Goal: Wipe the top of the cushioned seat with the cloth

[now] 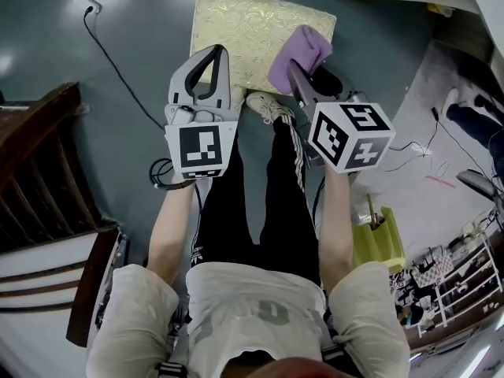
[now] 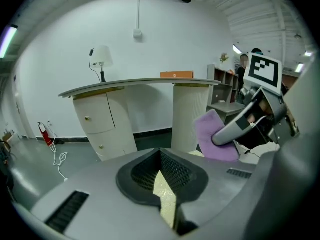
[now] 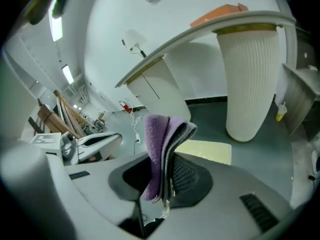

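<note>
The cushioned seat (image 1: 252, 30) is a pale gold, patterned square on the grey floor, ahead of the person's feet. My right gripper (image 1: 297, 69) is shut on a folded purple cloth (image 1: 299, 51), which hangs over the seat's near right part. In the right gripper view the cloth (image 3: 156, 139) stands up between the jaws, with the seat (image 3: 206, 151) beyond. My left gripper (image 1: 216, 52) hovers over the seat's near left edge, its jaws together and holding nothing. A strip of the seat (image 2: 166, 196) shows behind them. The left gripper view also catches the cloth (image 2: 212, 133).
A white curved counter (image 2: 140, 84) on a ribbed column (image 3: 250, 79) stands beyond the seat. A power strip with its cable (image 1: 92, 6) lies on the floor at far left. Dark wooden furniture (image 1: 39, 156) is at left, a yellow-green bag (image 1: 378, 239) at right.
</note>
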`<state>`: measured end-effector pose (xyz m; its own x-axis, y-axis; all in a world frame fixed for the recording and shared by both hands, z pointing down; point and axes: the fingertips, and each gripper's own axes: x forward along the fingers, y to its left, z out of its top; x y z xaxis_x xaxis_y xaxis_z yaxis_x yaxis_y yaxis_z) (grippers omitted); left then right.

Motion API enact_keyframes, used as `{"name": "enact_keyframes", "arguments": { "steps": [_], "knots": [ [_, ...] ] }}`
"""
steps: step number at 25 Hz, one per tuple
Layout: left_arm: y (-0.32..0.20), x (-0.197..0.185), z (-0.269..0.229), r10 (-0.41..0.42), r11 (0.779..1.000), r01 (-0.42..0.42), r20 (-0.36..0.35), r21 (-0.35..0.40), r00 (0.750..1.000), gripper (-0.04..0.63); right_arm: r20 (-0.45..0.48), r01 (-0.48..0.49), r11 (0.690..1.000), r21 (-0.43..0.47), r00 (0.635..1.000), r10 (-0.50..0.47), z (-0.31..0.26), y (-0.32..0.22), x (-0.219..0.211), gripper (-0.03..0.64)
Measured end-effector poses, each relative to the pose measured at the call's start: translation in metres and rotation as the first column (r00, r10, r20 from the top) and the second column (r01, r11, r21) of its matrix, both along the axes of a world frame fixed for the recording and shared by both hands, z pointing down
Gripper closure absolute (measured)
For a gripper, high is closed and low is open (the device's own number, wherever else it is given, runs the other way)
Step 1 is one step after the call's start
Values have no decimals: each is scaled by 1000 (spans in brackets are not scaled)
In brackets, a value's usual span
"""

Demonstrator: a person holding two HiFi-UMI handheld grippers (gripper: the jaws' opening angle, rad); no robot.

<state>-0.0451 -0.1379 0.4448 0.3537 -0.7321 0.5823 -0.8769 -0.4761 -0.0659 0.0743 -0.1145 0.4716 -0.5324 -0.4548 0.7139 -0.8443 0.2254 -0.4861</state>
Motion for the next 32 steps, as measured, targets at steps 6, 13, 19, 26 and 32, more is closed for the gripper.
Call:
{"name": "enact_keyframes", "arguments": {
  "steps": [6, 13, 19, 26, 32],
  "knots": [
    [1, -22, -21, -34, 999, 34, -2, 24, 999, 589, 73, 50, 998, 33, 996, -52, -45, 2, -51, 526],
    [11, -63, -11, -105, 994, 105, 7, 9, 994, 589, 112, 136, 991, 9, 984, -136, -28, 7, -106, 525],
    [35, -93, 18, -158, 987, 159, 21, -36, 987, 589, 126, 288, 956, -57, 952, -279, 61, 31, -167, 525],
    [67, -130, 44, -192, 977, 196, 59, -80, 980, 589, 132, 303, 938, -165, 950, -284, 152, 54, -226, 525],
    [72, -147, 51, -196, 976, 202, 70, -87, 978, 589, 65, 294, 932, -210, 956, -287, 180, 52, -240, 525]
  ]
}}
